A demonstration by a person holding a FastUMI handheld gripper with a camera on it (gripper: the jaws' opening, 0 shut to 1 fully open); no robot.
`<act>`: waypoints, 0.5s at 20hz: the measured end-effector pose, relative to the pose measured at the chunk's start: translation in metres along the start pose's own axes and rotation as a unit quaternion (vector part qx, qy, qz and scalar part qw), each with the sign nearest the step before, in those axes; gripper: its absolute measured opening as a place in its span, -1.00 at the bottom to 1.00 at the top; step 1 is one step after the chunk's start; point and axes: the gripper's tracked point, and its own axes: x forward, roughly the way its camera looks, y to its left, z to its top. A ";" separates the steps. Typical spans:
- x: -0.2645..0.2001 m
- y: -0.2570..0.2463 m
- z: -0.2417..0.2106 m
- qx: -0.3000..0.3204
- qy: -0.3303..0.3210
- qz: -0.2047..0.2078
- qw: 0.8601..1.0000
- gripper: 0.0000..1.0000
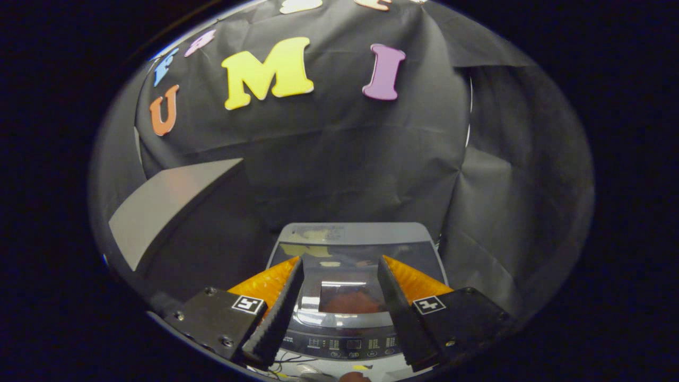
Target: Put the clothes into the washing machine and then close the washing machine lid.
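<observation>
Washing machine [350, 236] sits low against the black cloth wall, directly ahead of and below the tool [339, 270]; its glass lid [345, 276] lies flat and closed, reddish clothing [353, 303] dimly visible through the lid window; control panel [350, 344] at the near edge, between the finger bases. Tool spread wide, orange-backed fingers [268, 284] apart over the lid, holding nothing; whether they touch the lid, cannot tell.

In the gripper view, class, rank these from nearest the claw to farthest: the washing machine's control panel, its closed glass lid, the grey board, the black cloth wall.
1. Control panel: low between the open claw's fingers.
2. Glass lid: just past the panel, between the fingertips.
3. Grey board: beyond the left finger, leaning.
4. Black cloth wall: behind everything.
</observation>
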 end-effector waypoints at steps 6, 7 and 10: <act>-0.142 0.015 0.057 -0.018 -0.141 -0.004 0.990 0.90; -0.167 0.018 0.054 -0.015 -0.157 -0.006 0.988 0.91; -0.235 0.029 0.061 -0.007 -0.198 -0.006 0.980 1.00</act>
